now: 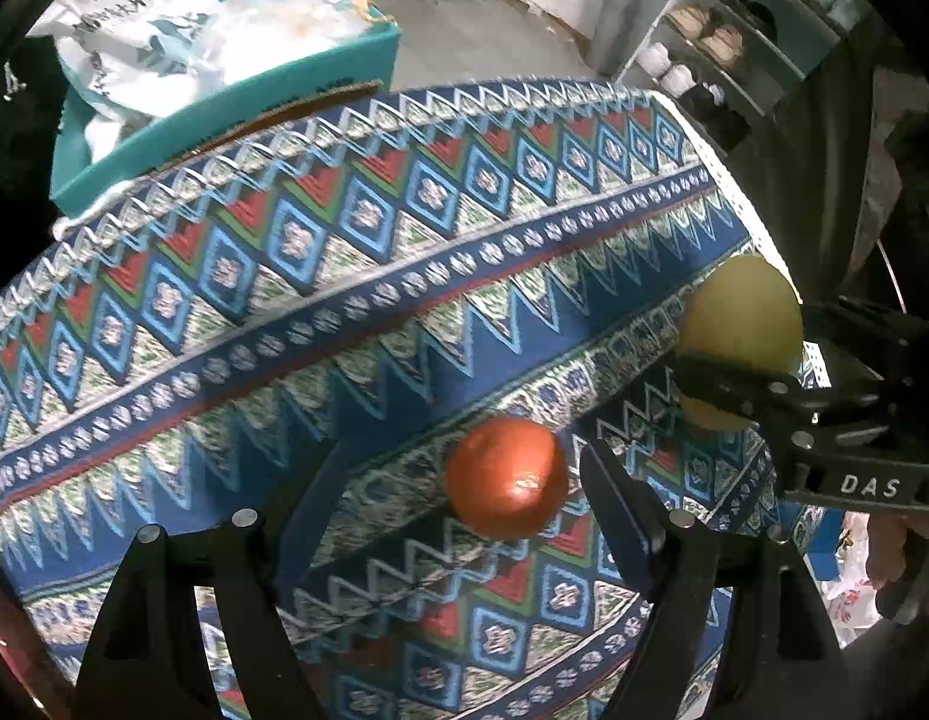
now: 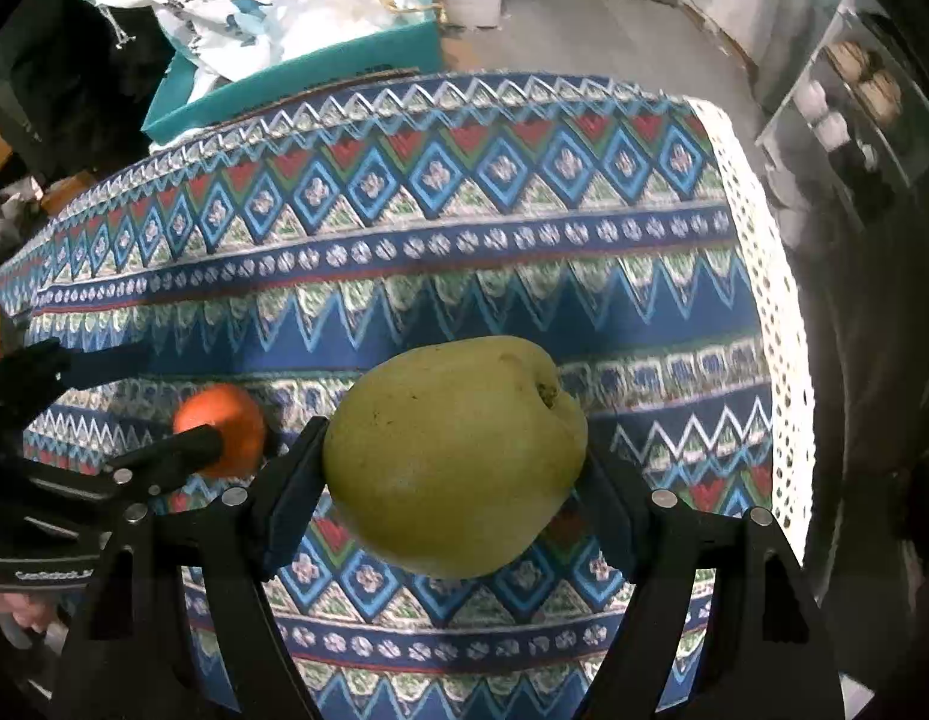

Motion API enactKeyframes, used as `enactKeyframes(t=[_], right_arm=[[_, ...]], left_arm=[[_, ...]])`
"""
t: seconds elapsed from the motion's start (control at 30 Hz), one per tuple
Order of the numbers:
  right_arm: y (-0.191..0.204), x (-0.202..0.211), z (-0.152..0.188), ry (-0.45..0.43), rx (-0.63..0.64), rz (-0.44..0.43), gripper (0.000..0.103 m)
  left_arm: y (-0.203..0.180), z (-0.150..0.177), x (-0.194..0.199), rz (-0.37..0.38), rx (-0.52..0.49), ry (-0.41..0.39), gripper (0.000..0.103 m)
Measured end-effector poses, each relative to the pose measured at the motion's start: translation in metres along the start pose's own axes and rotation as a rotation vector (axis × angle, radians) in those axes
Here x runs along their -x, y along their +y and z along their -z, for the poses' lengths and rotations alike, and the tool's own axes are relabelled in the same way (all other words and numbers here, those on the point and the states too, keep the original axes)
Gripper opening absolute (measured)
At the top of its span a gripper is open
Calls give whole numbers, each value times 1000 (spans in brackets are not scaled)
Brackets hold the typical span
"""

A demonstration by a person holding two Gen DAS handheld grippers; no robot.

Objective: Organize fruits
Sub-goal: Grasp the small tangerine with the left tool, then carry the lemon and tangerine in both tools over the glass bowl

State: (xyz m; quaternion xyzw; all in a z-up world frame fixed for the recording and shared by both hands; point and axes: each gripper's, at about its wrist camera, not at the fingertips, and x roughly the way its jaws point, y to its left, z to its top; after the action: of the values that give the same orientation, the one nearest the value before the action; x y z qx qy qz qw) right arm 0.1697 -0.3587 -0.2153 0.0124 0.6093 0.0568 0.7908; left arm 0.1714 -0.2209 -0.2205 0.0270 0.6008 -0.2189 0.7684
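A green pear [image 2: 458,456] sits between the black fingers of my right gripper [image 2: 455,450], which is shut on it and holds it just above the patterned tablecloth [image 2: 404,228]. The left wrist view shows the same pear [image 1: 740,312] at the right edge, with a right-gripper finger [image 1: 728,387] across it. An orange fruit [image 1: 506,477] lies on the cloth between the fingers of my left gripper [image 1: 458,468], nearer the right finger. That gripper is open and neither pad presses the fruit. The right wrist view shows the orange fruit [image 2: 230,420] behind a left-gripper finger [image 2: 182,447].
A teal box [image 1: 236,102] full of white bags stands beyond the table's far left edge. A shelf with shoes [image 1: 716,36] stands at the right. The cloth's white lace border [image 2: 764,276] marks the table's right edge. A person's hand [image 1: 890,546] holds the right gripper.
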Motion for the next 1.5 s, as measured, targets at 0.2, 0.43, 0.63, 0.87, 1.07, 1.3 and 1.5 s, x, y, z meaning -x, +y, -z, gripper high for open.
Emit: enactKeyframes(t=[0.2, 0.43, 0.63, 0.87, 1.07, 1.3, 1.5], right_arm=[[-14, -3, 10, 5, -28, -16, 78], [-21, -4, 12, 3, -37, -23, 78], [-11, -2, 10, -2, -12, -18, 78], [10, 5, 12, -21, 41, 0, 78], [32, 20, 14, -56, 108, 25, 78], [54, 49, 16, -120, 127, -11, 78], [77, 75, 18, -160, 135, -60, 78]], left_arm=[[-6, -1, -10, 7, 13, 2, 81], [-11, -1, -25, 13, 16, 28, 66], [-15, 7, -30, 30, -16, 30, 50], [-15, 17, -16, -16, -53, -18, 48], [-10, 19, 11, -40, -85, -56, 48], [3, 32, 62, -61, -90, -114, 48], [15, 43, 102, -59, -65, -144, 48]])
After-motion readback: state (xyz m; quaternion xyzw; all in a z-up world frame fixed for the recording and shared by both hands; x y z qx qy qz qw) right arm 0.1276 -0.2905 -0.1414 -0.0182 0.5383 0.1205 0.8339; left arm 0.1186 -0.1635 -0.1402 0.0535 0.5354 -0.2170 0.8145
